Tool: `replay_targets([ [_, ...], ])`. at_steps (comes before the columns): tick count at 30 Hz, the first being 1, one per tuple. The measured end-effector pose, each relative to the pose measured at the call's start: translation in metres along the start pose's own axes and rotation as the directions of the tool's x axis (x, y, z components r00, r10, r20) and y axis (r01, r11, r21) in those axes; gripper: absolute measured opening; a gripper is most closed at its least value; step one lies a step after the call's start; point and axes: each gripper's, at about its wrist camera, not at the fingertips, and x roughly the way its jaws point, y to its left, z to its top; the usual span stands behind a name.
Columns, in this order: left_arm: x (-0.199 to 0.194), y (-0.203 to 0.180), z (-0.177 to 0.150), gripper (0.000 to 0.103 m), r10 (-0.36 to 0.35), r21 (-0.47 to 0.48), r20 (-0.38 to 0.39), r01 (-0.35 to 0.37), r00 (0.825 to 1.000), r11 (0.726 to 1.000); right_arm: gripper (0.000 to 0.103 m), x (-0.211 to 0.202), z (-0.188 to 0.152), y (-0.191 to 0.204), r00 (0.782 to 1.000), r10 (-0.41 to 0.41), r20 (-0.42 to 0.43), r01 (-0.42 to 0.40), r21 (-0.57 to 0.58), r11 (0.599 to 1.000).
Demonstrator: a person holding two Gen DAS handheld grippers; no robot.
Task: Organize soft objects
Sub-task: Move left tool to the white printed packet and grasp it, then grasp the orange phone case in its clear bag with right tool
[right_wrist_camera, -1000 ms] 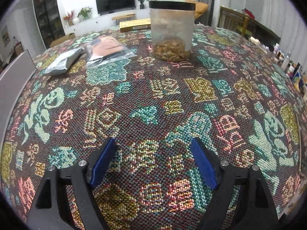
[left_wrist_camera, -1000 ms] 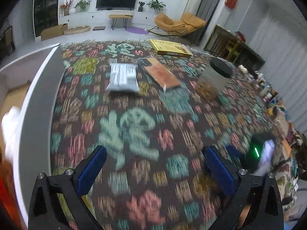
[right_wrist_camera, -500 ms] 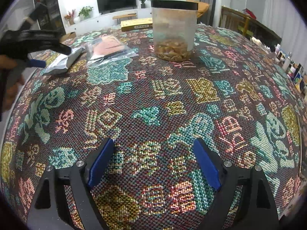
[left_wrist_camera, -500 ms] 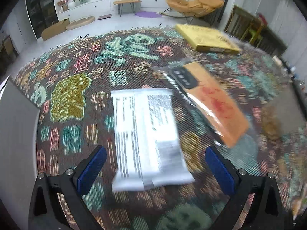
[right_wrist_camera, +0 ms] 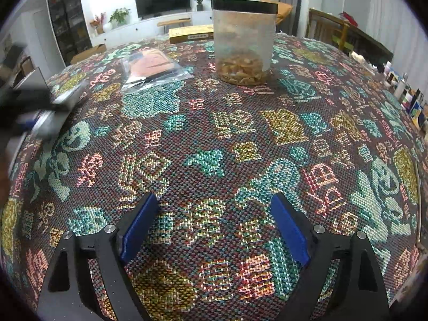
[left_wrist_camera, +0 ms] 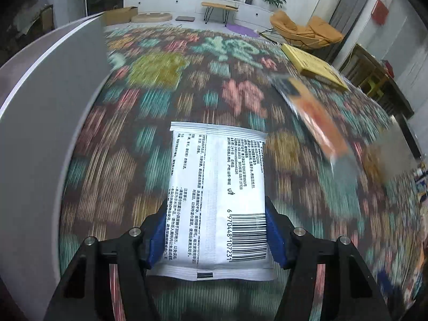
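Observation:
My left gripper is shut on a white soft packet with black print and a barcode, held above the patterned tablecloth. The same packet and gripper show blurred at the left edge of the right wrist view. A clear bag with an orange item lies to the right of the packet; it also shows in the right wrist view. My right gripper is open and empty, low over the cloth near the table's front.
A grey bin wall stands along the left of the packet. A clear jar with a black lid holds brown pieces at the back. A yellow flat box lies at the far edge. Small bottles line the right side.
My left gripper has moved onto the white packet, closed on it and lifted it toward the grey bin. The right gripper has hardly moved.

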Motion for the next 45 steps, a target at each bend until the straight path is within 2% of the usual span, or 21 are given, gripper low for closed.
replay_targets([
  [2, -0.010, -0.002, -0.030, 0.063, 0.004, 0.024, 0.008, -0.004, 1.000, 1.000, 0.089, 0.000, 0.000, 0.000, 1.000, 0.000, 0.000, 0.000, 0.000, 1.000],
  [3, -0.017, -0.005, -0.045, 0.063, 0.019, 0.065, 0.035, -0.022, 0.999, 0.998, 0.089, 0.000, 0.000, 0.000, 1.000, 0.000, 0.000, 0.000, 0.000, 1.000],
  [6, -0.024, -0.011, -0.064, 0.069, 0.045, 0.125, 0.056, -0.052, 0.997, 0.991, 0.089, 0.000, 0.000, 0.000, 1.000, -0.001, 0.000, 0.001, 0.000, 1.000],
  [8, -0.023, -0.010, -0.066, 0.082, 0.053, 0.139, 0.062, -0.061, 0.997, 0.988, 0.089, 0.000, 0.000, 0.000, 1.000, 0.000, 0.000, 0.000, 0.000, 1.000],
  [11, -0.014, -0.015, -0.065, 0.100, 0.122, 0.204, 0.084, -0.137, 0.989, 0.969, 0.089, 0.000, -0.001, 0.000, 1.000, 0.000, 0.001, 0.000, 0.000, 1.000],
  [12, -0.014, -0.016, -0.067, 0.103, 0.137, 0.215, 0.111, -0.159, 0.984, 0.964, 0.089, 0.000, 0.000, 0.000, 1.000, 0.000, 0.000, 0.000, 0.000, 1.000],
  [15, -0.012, -0.007, -0.067, 0.103, 0.107, 0.183, 0.120, -0.128, 0.987, 0.975, 0.089, 0.000, -0.001, 0.000, 1.000, 0.000, 0.000, 0.000, 0.000, 1.000],
  [19, -0.013, -0.006, -0.067, 0.103, 0.110, 0.182, 0.123, -0.132, 0.986, 0.974, 0.089, -0.003, 0.007, 0.004, 1.000, 0.016, -0.002, -0.016, -0.007, 1.000],
  [20, -0.012, -0.006, -0.067, 0.103, 0.110, 0.182, 0.123, -0.131, 0.986, 0.975, 0.089, -0.007, 0.017, 0.011, 0.998, 0.062, 0.031, -0.061, -0.029, 0.998],
  [22, -0.012, -0.006, -0.066, 0.103, 0.110, 0.181, 0.123, -0.131, 0.986, 0.975, 0.089, -0.013, 0.042, 0.028, 0.989, 0.108, 0.101, -0.097, -0.104, 0.990],
  [24, -0.012, -0.006, -0.066, 0.103, 0.110, 0.181, 0.123, -0.131, 0.986, 0.975, 0.089, -0.007, 0.073, 0.048, 0.980, 0.160, 0.120, -0.137, -0.175, 0.975],
  [27, -0.012, -0.006, -0.066, 0.103, 0.109, 0.181, 0.123, -0.131, 0.986, 0.975, 0.088, 0.031, 0.125, 0.076, 0.980, 0.196, 0.045, -0.180, -0.236, 0.955],
  [30, -0.012, -0.006, -0.066, 0.103, 0.107, 0.179, 0.123, -0.128, 0.987, 0.976, 0.088, 0.086, 0.168, 0.096, 0.991, 0.121, -0.054, -0.131, -0.287, 0.949],
  [33, -0.011, -0.006, -0.065, 0.103, 0.106, 0.176, 0.124, -0.127, 0.987, 0.976, 0.088, 0.130, 0.187, 0.100, 0.990, 0.057, -0.131, -0.093, -0.296, 0.951],
  [34, -0.011, -0.006, -0.065, 0.103, 0.106, 0.176, 0.124, -0.126, 0.987, 0.976, 0.089, 0.141, 0.189, 0.101, 0.984, 0.065, -0.168, -0.113, -0.296, 0.948],
  [35, -0.011, -0.006, -0.065, 0.103, 0.106, 0.175, 0.124, -0.127, 0.987, 0.976, 0.090, 0.146, 0.193, 0.098, 0.981, 0.111, -0.161, -0.152, -0.268, 0.952],
  [37, -0.011, -0.005, -0.065, 0.103, 0.105, 0.175, 0.124, -0.126, 0.987, 0.976, 0.088, 0.150, 0.194, 0.092, 0.973, 0.142, -0.183, -0.185, -0.244, 0.952],
  [39, -0.011, -0.005, -0.065, 0.103, 0.105, 0.175, 0.124, -0.126, 0.987, 0.976, 0.080, 0.145, 0.191, 0.092, 0.971, 0.136, -0.195, -0.183, -0.249, 0.951],
  [40, -0.011, -0.006, -0.065, 0.103, 0.105, 0.175, 0.124, -0.126, 0.987, 0.976, 0.080, 0.140, 0.184, 0.091, 0.967, 0.137, -0.213, -0.189, -0.246, 0.951],
  [42, -0.011, -0.006, -0.065, 0.103, 0.106, 0.175, 0.124, -0.127, 0.987, 0.976, 0.079, 0.123, 0.166, 0.090, 0.962, 0.159, -0.224, -0.213, -0.243, 0.946],
  [45, -0.011, -0.005, -0.065, 0.103, 0.107, 0.175, 0.124, -0.128, 0.987, 0.976, 0.080, 0.080, 0.121, 0.076, 0.950, 0.203, -0.238, -0.257, -0.222, 0.941],
])
